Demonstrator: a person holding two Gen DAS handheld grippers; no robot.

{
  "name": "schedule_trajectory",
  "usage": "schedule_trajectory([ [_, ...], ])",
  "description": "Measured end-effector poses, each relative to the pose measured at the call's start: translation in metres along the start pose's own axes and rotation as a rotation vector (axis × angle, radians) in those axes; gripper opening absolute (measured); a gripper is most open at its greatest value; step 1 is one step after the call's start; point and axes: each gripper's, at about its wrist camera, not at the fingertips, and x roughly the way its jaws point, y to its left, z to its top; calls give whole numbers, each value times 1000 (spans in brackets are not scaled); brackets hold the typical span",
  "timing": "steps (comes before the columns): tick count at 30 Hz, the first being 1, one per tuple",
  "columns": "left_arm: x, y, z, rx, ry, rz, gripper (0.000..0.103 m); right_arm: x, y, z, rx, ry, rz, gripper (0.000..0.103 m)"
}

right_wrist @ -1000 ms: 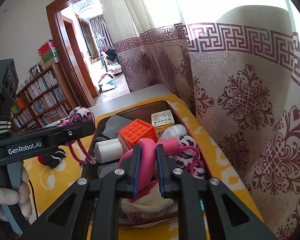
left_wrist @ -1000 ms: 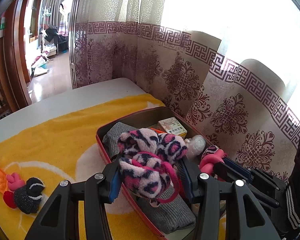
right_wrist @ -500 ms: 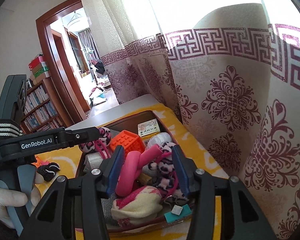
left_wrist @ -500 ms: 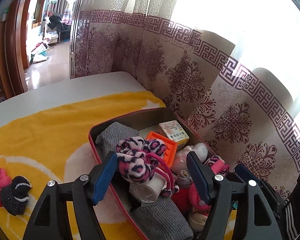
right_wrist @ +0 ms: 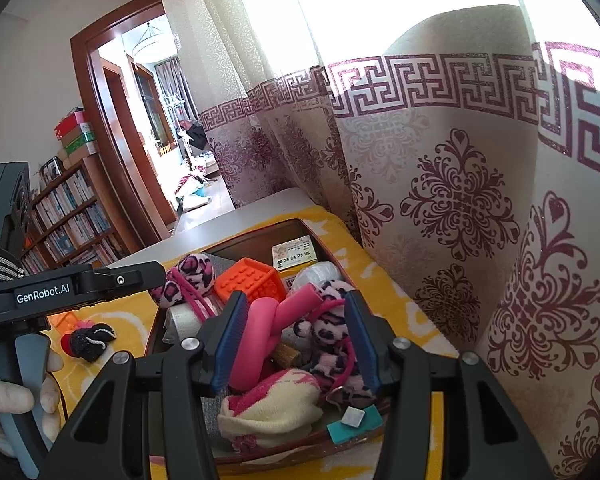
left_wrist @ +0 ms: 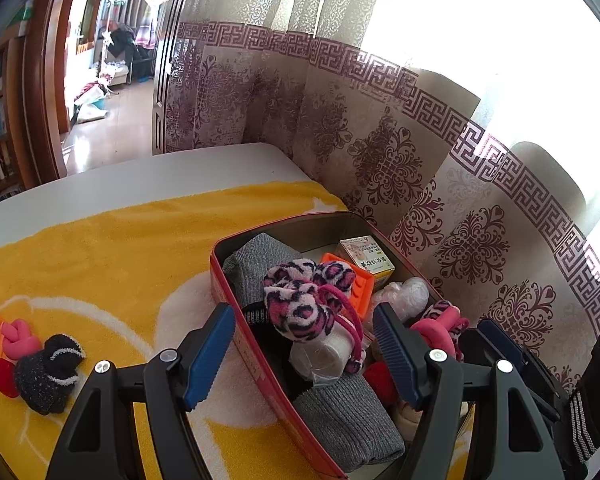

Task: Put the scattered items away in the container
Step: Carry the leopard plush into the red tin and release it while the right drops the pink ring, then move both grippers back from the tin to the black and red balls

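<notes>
Two grippers of mine hang over the red tin (left_wrist: pixel 236 316), both with jaws apart and gripping nothing, having just been opening. Between the left gripper's (left_wrist: pixel 304 350) pads lies the leopard pom-pom (left_wrist: pixel 300 304), loose on the pile in the tin, clear of both pads. My right gripper (right_wrist: pixel 296 340) frames the pink foam knot (right_wrist: pixel 266 328), also lying free. Out on the yellow towel (left_wrist: pixel 112 256) a black sock ball (left_wrist: pixel 48 372) and another pink knot (left_wrist: pixel 18 338) lie well apart from the tin.
</notes>
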Motion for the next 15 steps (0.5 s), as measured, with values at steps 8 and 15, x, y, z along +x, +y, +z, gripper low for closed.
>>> schedule_trajectory([
  [8, -22, 24, -8, -24, -11, 34, 73, -3, 13, 0, -32, 3, 8, 58],
  [15, -44, 60, -20, -71, -28, 70, 81, -11, 44, 4, -83, 6, 57, 62],
])
